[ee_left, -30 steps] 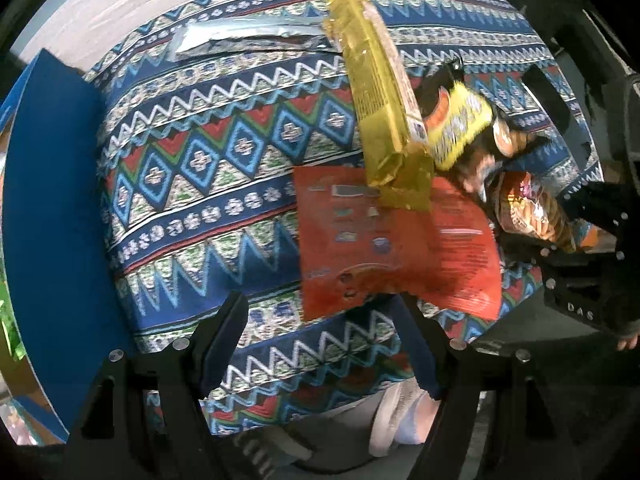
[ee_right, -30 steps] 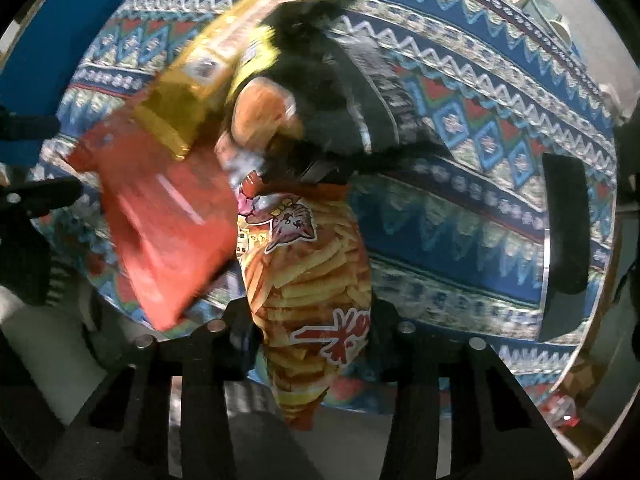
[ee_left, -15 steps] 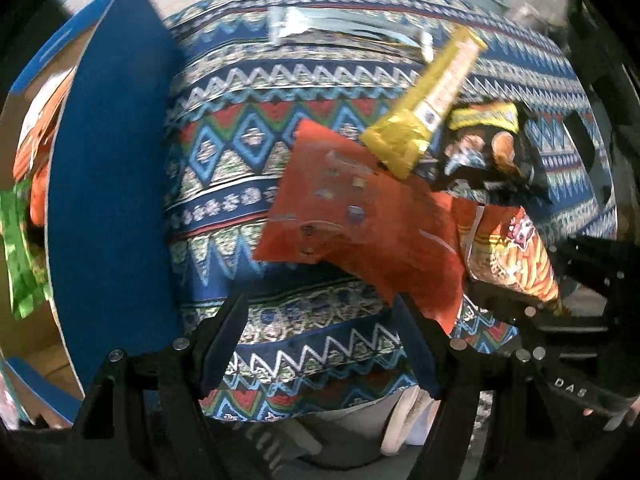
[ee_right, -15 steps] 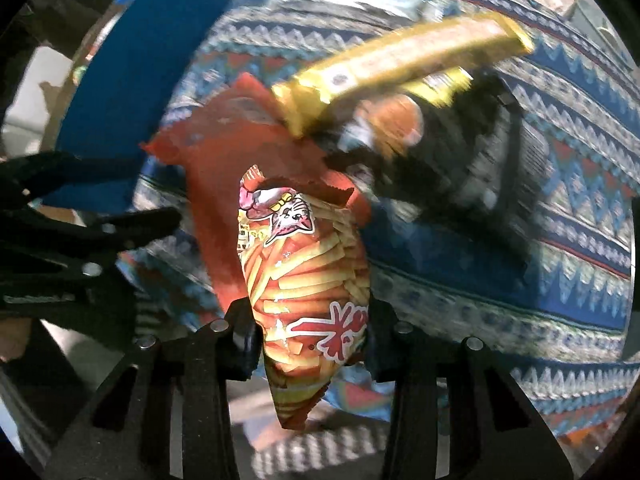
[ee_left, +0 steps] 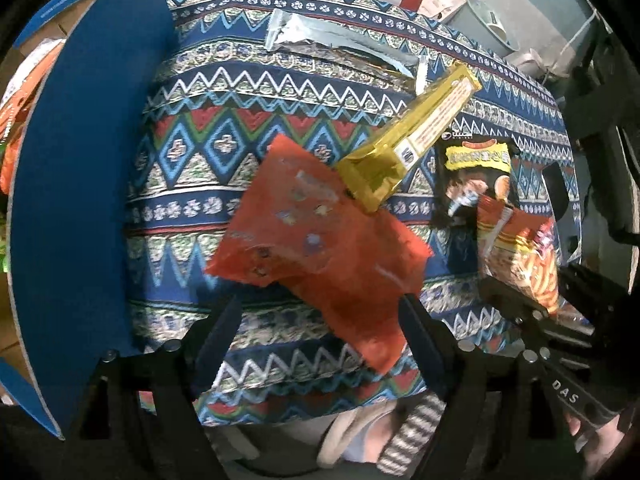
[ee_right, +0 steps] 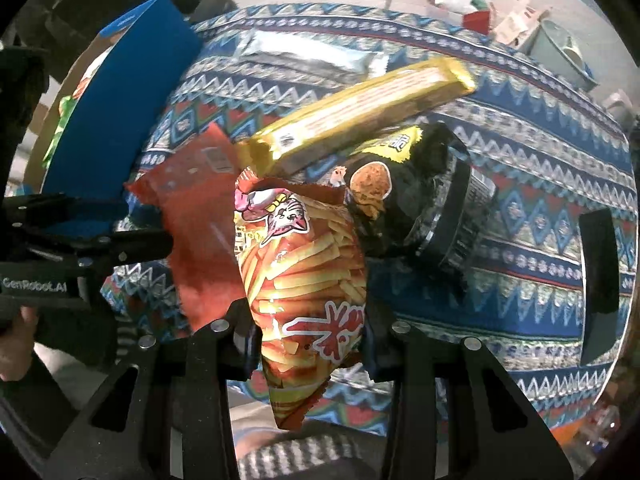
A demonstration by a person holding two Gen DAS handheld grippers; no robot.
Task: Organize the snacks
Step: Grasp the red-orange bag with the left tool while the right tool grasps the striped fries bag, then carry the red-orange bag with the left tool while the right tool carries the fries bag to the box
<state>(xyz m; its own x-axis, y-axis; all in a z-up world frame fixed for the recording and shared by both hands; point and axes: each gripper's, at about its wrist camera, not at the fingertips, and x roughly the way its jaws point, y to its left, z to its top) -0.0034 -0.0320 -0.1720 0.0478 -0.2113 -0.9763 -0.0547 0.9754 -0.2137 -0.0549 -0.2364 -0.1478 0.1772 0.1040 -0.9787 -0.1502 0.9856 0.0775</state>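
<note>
At six o'clock in my right wrist view, my right gripper (ee_right: 308,320) is clenched on a glossy orange crinkled bag printed with fries and a cartoon cat (ee_right: 300,276), its fingers (ee_right: 236,328) pressing both sides of the bag's lower half. Behind it, toward twelve o'clock, a long gold foil packet (ee_right: 360,108) lies slanted across a flat red plastic pouch (ee_right: 196,220) and a black-and-yellow snack bag (ee_right: 404,184), all on the desk covered with a blue zigzag-patterned cloth (ee_right: 520,140). A silver foil wrapper (ee_right: 304,56) lies farther back, near twelve o'clock. At nine o'clock stands the blue cardboard box flap (ee_right: 132,100).

My left gripper (ee_left: 320,332) is spread wide and holds nothing; the red pouch's near corner lies between its fingers (ee_left: 216,332), though whether they touch I cannot tell. From there the fries bag sits at three o'clock.
</note>
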